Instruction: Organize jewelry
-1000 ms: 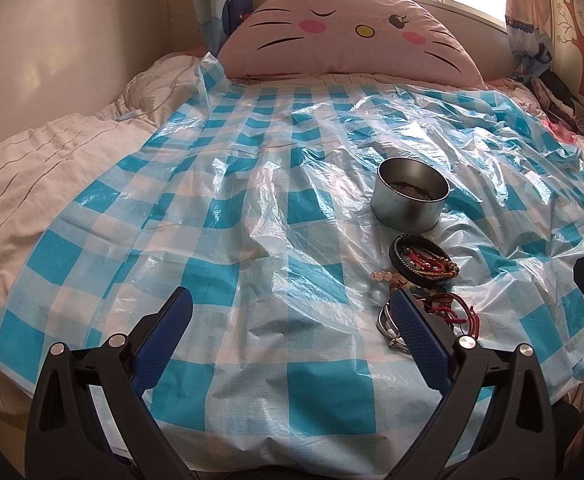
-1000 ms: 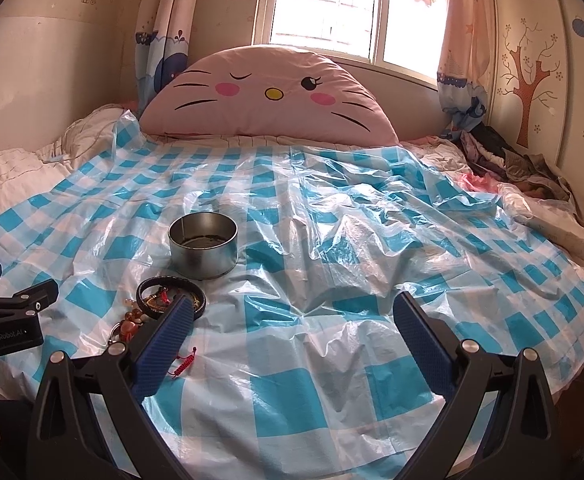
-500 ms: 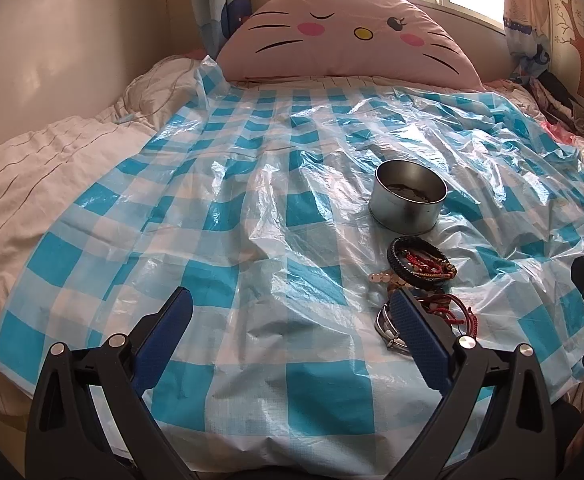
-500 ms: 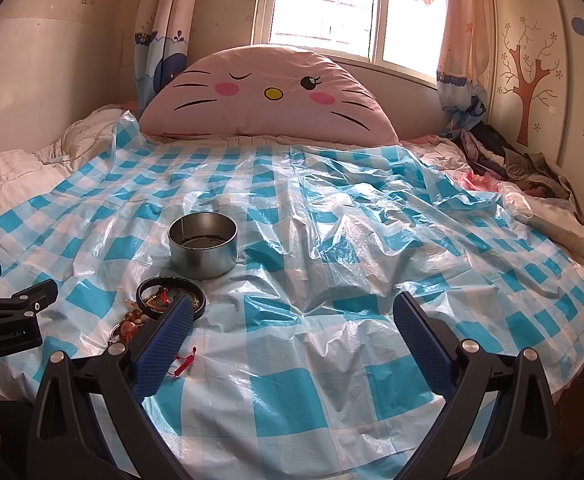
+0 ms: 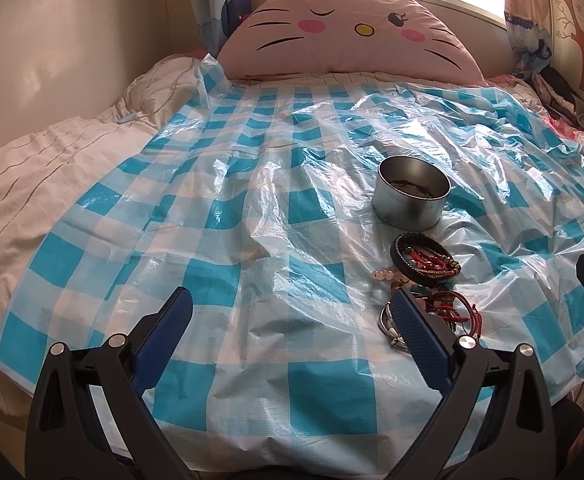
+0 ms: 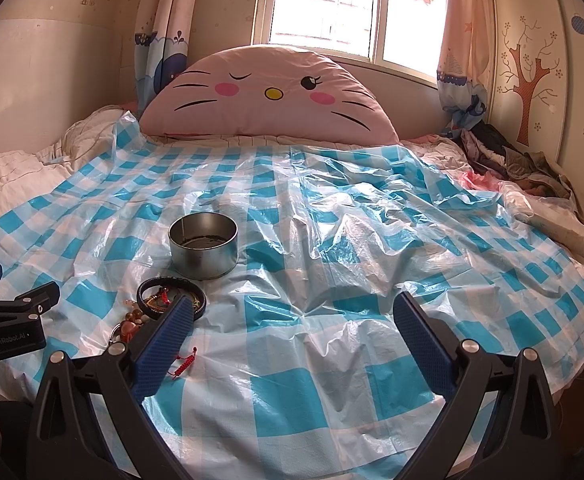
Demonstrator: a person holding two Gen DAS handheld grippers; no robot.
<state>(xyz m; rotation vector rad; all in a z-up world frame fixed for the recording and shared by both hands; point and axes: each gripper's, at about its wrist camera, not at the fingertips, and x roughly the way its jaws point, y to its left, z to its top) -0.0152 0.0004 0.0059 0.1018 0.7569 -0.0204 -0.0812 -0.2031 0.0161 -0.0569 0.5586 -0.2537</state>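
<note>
The bed is covered by a blue-checked plastic sheet (image 5: pixel 220 240), with a pink cat-face cushion (image 6: pixel 268 92) at its head. The left gripper (image 5: pixel 292 308) and right gripper (image 6: pixel 292 312) hover with jaws wide apart, holding nothing. A round metal tin (image 6: pixel 203 245) stands upright on the sheet. The bracelet pile (image 5: pixel 425 276) lies just in front of it.

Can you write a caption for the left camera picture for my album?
Open tongs hover over a checked sheet beside bracelets and a tin.
</note>
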